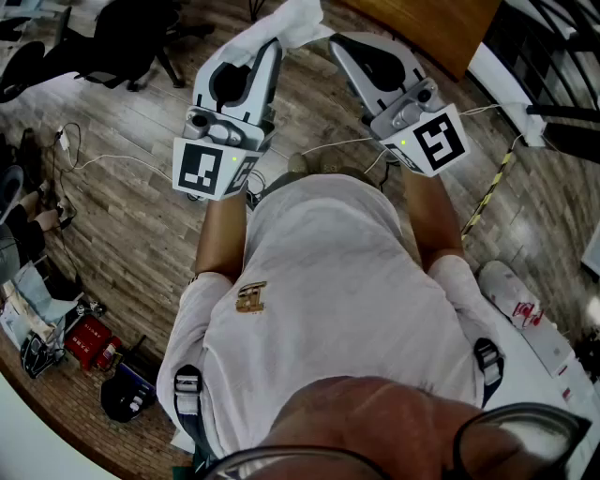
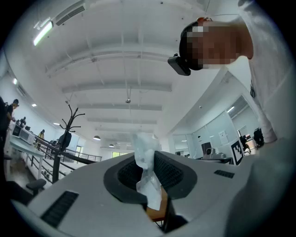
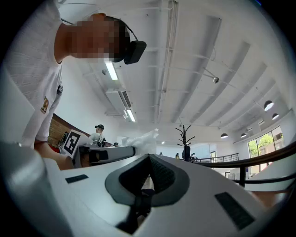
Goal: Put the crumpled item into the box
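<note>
Left hand-held gripper (image 1: 270, 45) is clenched on the crumpled white wad (image 1: 298, 21), up in the air above the wood floor (image 1: 122, 216). Right hand-held gripper (image 1: 339, 47) is closed, nothing in it. Box isn't in view, so imo find it first and keep squeezing.

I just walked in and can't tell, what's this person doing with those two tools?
A person in a white shirt holds a gripper in each hand over a wood floor. The left gripper is shut on a crumpled white wad that sticks out past its tips. The right gripper is shut and empty. I can't pick out a box yet.
</note>
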A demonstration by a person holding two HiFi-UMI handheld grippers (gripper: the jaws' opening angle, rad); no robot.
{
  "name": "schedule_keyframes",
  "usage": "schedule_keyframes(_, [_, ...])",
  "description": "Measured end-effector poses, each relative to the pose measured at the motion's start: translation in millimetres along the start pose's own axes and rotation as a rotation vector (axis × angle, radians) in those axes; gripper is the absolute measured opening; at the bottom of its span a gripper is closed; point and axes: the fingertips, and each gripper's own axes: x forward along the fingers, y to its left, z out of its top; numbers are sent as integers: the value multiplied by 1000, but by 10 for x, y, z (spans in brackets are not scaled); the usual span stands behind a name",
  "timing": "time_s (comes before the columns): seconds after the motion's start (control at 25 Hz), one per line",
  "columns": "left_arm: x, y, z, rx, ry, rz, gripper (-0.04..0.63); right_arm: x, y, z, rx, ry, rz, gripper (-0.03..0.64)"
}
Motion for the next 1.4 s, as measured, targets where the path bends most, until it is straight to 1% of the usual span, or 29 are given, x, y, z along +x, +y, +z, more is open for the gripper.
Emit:
schedule_keyframes(0.24, [43, 28, -7, -2, 0, 4, 80, 23, -40, -11, -1, 7, 1, 32])
schedule_keyframes(0.4, [105, 28, -76, -6, 4, 10, 80, 7, -97, -35, 28, -2, 16, 32])
schedule_keyframes(0.68, [282, 70, -211, -11, 22, 41, 80, -100, -349, -92, 36, 19, 13, 32])
schedule_keyframes(1.08, [546, -109, -491, 16, 50, 84, 80, -422, -688, -234, 41, 20, 33, 32])
schedule_keyframes(1.4, [599, -167, -536, 29, 66, 109, 80, -529, -774, -290, 44, 21, 46, 32])
